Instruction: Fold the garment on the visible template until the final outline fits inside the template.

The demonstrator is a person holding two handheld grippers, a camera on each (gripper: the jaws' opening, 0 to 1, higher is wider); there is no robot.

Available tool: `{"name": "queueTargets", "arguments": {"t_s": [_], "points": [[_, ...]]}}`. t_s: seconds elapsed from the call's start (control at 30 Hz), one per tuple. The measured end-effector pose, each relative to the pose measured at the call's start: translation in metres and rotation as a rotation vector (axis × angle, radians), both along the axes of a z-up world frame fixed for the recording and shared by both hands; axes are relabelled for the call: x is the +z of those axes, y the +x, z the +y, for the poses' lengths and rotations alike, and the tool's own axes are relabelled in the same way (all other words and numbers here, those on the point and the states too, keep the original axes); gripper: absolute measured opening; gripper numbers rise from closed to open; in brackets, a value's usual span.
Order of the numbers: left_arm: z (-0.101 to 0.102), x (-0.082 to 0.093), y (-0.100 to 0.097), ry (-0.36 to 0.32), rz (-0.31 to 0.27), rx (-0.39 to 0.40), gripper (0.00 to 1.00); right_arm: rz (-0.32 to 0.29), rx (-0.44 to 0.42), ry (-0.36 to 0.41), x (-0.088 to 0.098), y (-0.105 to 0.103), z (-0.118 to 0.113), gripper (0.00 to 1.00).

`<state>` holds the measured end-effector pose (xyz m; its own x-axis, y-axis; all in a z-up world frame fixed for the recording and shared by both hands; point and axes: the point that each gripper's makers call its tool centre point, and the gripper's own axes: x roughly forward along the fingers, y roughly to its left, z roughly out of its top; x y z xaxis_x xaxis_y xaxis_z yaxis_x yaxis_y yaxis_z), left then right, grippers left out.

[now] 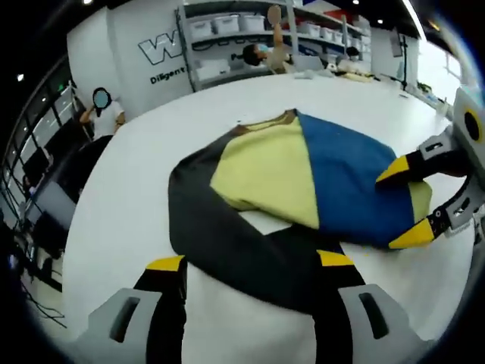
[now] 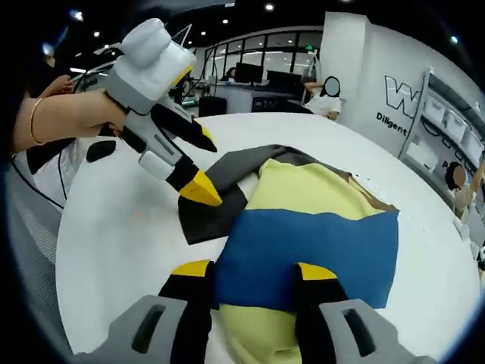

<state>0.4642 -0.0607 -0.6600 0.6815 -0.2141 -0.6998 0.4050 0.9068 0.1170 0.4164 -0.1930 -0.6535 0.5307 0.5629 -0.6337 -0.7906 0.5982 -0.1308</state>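
A garment [image 1: 265,174] with yellow and blue panels and dark grey sleeves lies partly folded on the round white table [image 1: 136,197]. In the left gripper view my left gripper [image 1: 250,262] is open, and a dark sleeve [image 1: 227,235] runs between its yellow-tipped jaws. My right gripper [image 1: 404,203] comes in from the right, open, its jaws either side of the blue panel's edge. In the right gripper view the blue panel [image 2: 303,250] lies between the spread jaws of my right gripper [image 2: 254,271]. The left gripper [image 2: 203,163], held by a hand [image 2: 68,114], hovers open over the dark sleeve [image 2: 208,212].
The table's edge [image 2: 83,227] curves close on the left of the right gripper view. Shelves with white bins [image 1: 235,30] and a wall with lettering stand behind. A person in a white shirt [image 1: 102,114] stands beyond the table, with others farther back.
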Motion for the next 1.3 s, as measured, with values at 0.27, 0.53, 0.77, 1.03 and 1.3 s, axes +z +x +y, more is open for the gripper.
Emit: {"name": "queueTargets", "arguments": {"t_s": [0.27, 0.53, 0.77, 1.03, 1.3], "points": [[-0.002, -0.012, -0.008, -0.057, 0.038, 0.031, 0.49, 0.000, 0.014, -0.007, -0.005, -0.003, 0.001, 0.06], [-0.006, -0.011, -0.009, -0.070, 0.028, 0.022, 0.32, 0.015, 0.019, -0.012, -0.009, -0.003, 0.000, 0.00], [-0.002, -0.013, -0.010, -0.037, 0.016, 0.009, 0.07, 0.026, 0.020, 0.021, -0.001, -0.004, -0.001, 0.00], [0.007, -0.009, -0.012, -0.020, -0.009, 0.013, 0.03, 0.005, -0.001, 0.084, 0.028, 0.003, -0.004, 0.00], [0.027, -0.003, -0.012, -0.008, -0.024, 0.052, 0.03, -0.026, -0.075, 0.146, 0.060, 0.022, -0.025, 0.00]]}}
